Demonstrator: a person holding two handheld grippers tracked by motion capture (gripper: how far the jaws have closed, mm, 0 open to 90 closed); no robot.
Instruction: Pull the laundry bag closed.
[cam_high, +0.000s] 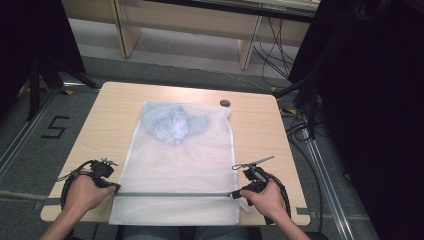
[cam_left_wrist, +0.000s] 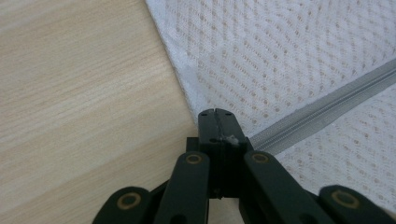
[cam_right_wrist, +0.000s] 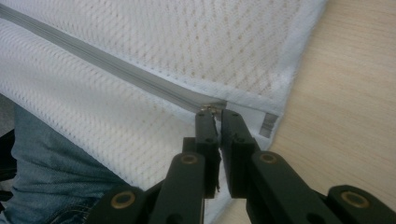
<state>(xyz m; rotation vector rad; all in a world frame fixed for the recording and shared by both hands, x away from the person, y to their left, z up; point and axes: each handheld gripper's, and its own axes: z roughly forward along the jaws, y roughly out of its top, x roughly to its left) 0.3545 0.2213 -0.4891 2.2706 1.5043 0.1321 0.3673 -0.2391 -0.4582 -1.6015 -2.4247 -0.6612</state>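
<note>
Zipper looks fully shut across bag; right claw pinches its pull, left claw clamps bag's opposite edge.

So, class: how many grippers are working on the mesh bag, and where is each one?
2. The left gripper pinches the zip's left end on the mesh bag; the right gripper is at its right end.

From my station, the table looked like pale wood with a fine straight grain and a matt, smooth finish. The laundry bag was white mesh cloth, dotted with small holes, edged in plain woven tape. Its zipper read as grey, slightly glossy plastic. The fingers I saw were matt black plastic with brass-coloured metal rivets. Blue-grey cloth showed softly through the mesh.
</note>
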